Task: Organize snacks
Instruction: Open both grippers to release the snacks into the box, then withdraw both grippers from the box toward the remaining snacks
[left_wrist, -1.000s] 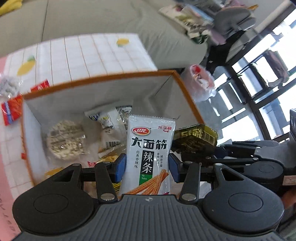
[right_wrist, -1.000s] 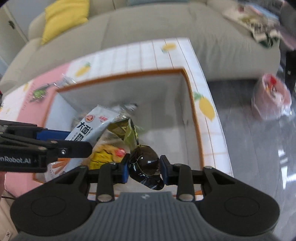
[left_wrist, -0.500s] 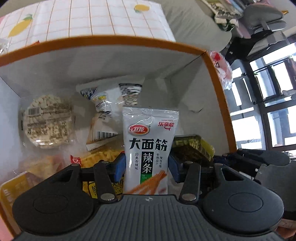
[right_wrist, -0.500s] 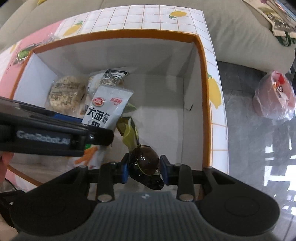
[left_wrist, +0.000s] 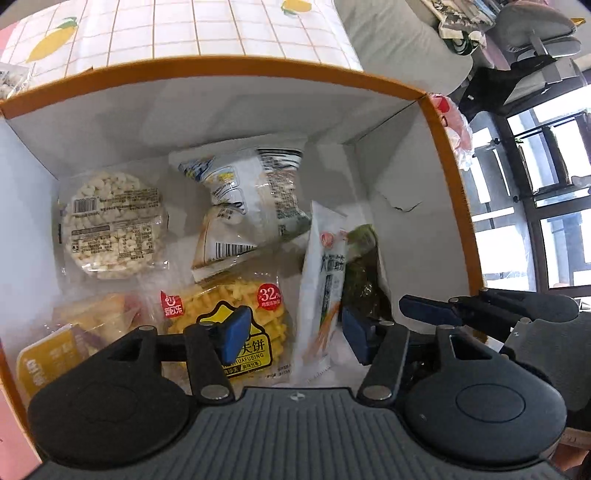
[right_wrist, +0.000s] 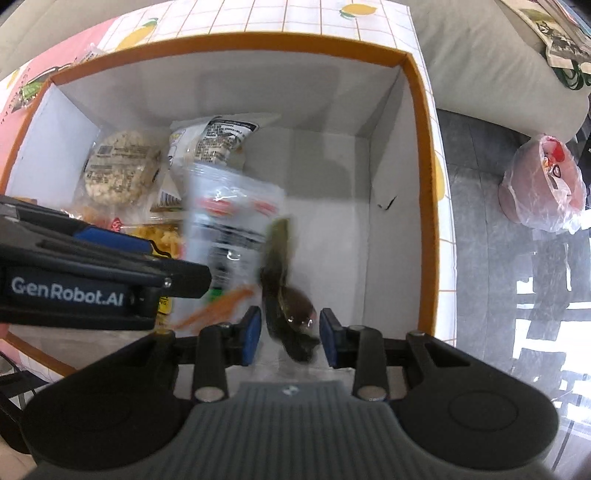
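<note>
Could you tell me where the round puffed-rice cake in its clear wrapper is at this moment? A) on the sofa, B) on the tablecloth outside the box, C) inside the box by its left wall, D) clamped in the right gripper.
C: the rice cake lies on the floor of the orange-rimmed box, against its left wall.

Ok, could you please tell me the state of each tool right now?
Left tool: opening, white strip packet loose between its pads.
Right tool: dark packet between its pads; grip cannot be told.
</note>
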